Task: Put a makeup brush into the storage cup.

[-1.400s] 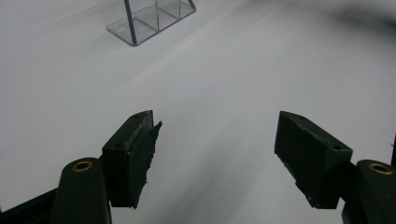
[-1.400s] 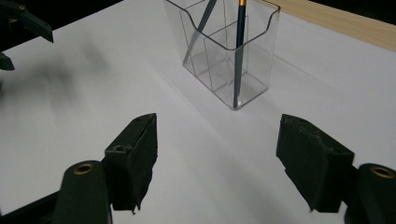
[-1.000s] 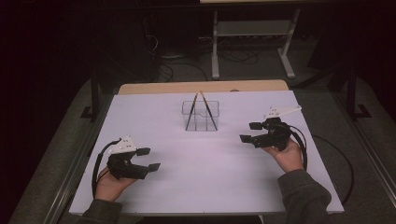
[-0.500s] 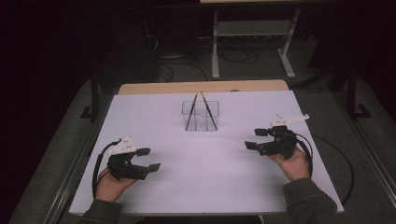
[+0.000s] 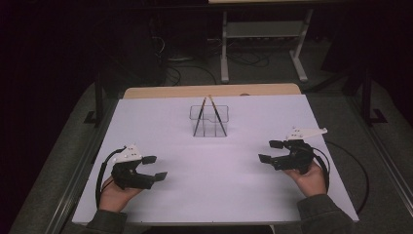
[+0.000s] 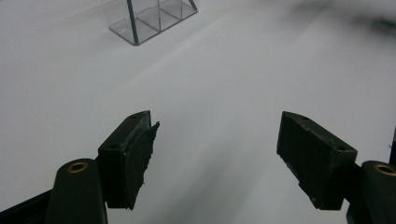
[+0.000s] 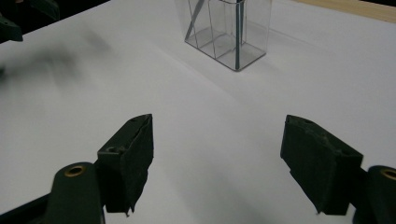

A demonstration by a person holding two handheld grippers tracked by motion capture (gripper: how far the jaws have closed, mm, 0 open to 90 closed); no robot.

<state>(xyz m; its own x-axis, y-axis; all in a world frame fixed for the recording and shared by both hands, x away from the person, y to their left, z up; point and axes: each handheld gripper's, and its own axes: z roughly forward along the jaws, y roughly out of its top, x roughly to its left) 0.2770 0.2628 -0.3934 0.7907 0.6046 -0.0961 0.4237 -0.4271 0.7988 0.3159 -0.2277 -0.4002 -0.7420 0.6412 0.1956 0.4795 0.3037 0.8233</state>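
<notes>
White covering spreads across the surface (image 5: 209, 190), which sits in a dim room with dark floor on either side.

Nearest the camera in the high view, two sleeved forearms come in from the bottom edge. The left hand (image 5: 113, 192) grips the left tool (image 5: 155, 167) near the front left corner of the surface, its jaws spread apart and pointing toward the middle. A black cable loops from it over the left edge. In the left gripper view the two black jaws stand wide apart over bare white, with nothing between them; the left tool (image 6: 215, 140) is released.

The right hand (image 5: 308, 176) holds the right tool (image 5: 271, 151) near the right edge, a little farther from the front than the left one, its jaws parted and aimed leftward. A white plate sits on top of it and a cable trails off to the right. In the right gripper view the jaws are likewise wide apart and hold nothing; the right tool (image 7: 217, 140) is released.

Farther back, at the middle of the surface and well apart from both tools, stands a clear plastic holder (image 5: 210, 121) split into compartments. Two thin sticks (image 5: 220, 117) lean inside it, crossing near their tops. The holder (image 6: 154, 18) (image 7: 229, 32) shows at the top of both gripper views.

Beyond the white covering a strip of bare wood (image 5: 209, 90) edges the surface, and behind it a pale metal stand (image 5: 263, 39) rests on the floor among cables.
</notes>
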